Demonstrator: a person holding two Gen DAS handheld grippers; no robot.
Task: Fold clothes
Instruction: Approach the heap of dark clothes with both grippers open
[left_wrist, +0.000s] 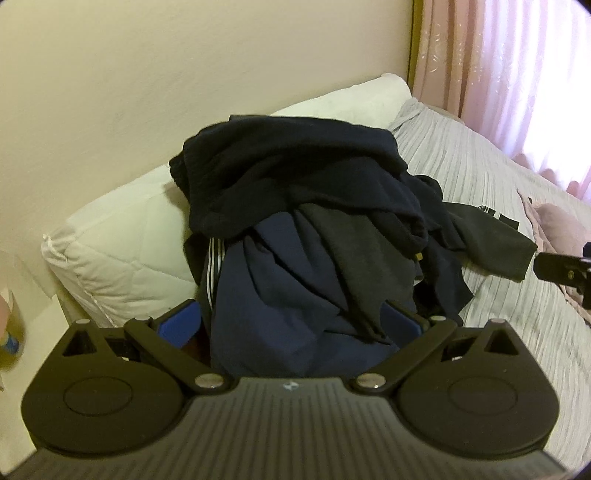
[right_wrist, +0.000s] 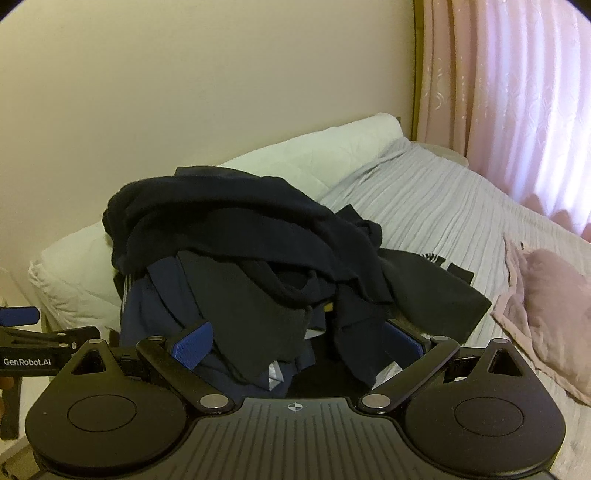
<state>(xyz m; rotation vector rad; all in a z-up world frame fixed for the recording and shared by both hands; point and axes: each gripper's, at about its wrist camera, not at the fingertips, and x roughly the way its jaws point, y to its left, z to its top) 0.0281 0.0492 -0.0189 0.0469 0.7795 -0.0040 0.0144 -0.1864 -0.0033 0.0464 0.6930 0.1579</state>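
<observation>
Here, pile (left_wrist: 303, 206): dark clothes heaped unfolded on the bed (left_wrist: 498, 184), straight ahead of both tools.
Left tool (left_wrist: 291, 325): spread, cloth between fingers.
Right tool (right_wrist: 297, 341): spread likewise.
Technique: pinch one garment only.

clothes pile (left_wrist: 306, 206) on bed (left_wrist: 480, 177) | pillow (left_wrist: 125, 236) left | cushion (right_wrist: 554, 295) right

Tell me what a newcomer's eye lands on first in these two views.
First, the heap of dark clothes, navy and black pieces tangled together, piled on the grey ribbed bedspread against the white quilted pillow. Next, the left gripper and right gripper, both open with cloth lying between their blue pads. Last, the pink curtain glowing at the right.
</observation>
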